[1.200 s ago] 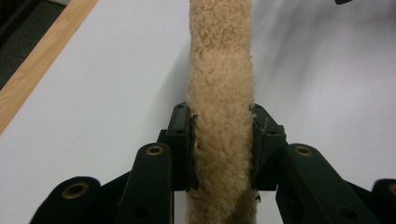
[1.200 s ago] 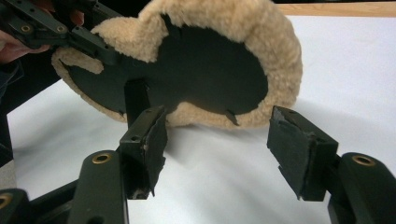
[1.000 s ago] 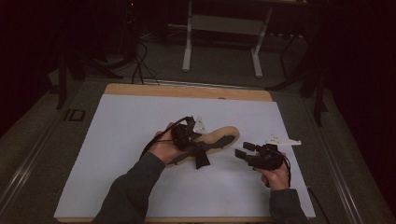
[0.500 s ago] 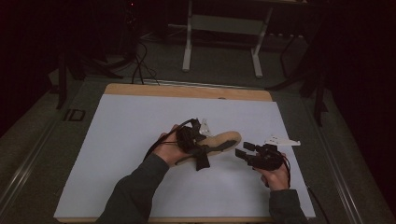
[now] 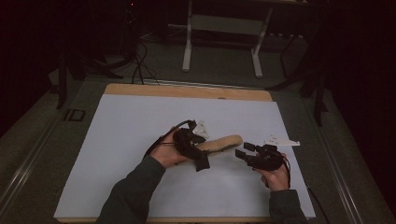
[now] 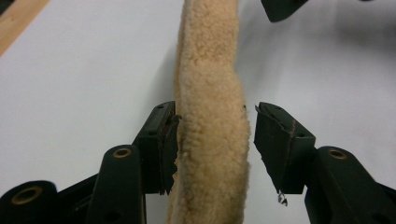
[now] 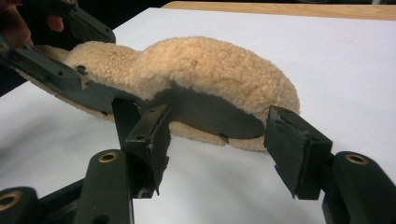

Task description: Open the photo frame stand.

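Observation:
A tan fleece insole (image 5: 224, 142) lies mid-table on the white cover (image 5: 116, 140), tipped up on its long edge. Its dark underside faces my right gripper, so the insole (image 7: 201, 70) shows fleece above and sole below. My left gripper (image 5: 201, 149) straddles the insole's near end. In the left gripper view the insole (image 6: 210, 116) runs between the jaws of the left gripper (image 6: 215, 135): one pad touches the fleece, the other stands a small gap off. My right gripper (image 5: 244, 150) is open and empty just off the insole's far end, and the right gripper (image 7: 217, 140) faces the sole.
A small white flat piece (image 5: 280, 141) lies on the cover right of the right gripper. The table's wooden back edge (image 5: 187, 91) runs beyond the cover. Past it stand a metal frame (image 5: 222, 28) and floor cables (image 5: 140, 65).
The left gripper and the insole have shifted slightly toward the person and tipped. The right gripper has barely moved.

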A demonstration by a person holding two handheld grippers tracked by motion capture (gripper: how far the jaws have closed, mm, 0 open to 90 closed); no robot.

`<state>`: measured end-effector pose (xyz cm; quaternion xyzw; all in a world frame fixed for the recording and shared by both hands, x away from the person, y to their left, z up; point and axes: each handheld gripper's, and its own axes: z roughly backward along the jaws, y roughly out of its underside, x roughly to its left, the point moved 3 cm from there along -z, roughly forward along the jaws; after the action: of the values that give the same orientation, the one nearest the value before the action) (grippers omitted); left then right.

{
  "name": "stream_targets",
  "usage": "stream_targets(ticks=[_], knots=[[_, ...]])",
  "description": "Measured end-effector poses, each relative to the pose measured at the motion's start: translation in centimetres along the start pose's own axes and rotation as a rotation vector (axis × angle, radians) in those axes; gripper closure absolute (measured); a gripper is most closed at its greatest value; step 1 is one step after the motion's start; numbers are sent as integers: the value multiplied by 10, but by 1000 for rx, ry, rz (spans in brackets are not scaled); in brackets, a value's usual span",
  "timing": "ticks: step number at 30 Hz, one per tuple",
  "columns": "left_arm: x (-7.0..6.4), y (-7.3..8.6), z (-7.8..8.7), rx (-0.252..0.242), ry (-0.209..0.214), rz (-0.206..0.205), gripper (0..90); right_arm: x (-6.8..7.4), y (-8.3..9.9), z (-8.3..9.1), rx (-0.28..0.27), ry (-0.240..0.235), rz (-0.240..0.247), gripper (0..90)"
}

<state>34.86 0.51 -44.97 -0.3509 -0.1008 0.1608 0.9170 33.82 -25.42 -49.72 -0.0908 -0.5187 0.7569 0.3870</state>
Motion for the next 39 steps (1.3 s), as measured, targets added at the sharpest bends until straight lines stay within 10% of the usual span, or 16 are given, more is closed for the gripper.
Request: stream_targets(ticks=[16,39], knots=[[9,5,20,-71,-27,48,521,-3,3,-2,9,57,-9,460],[18,13,39,-152,-72,119,518,0,2,0,-17,16,-28,552]])
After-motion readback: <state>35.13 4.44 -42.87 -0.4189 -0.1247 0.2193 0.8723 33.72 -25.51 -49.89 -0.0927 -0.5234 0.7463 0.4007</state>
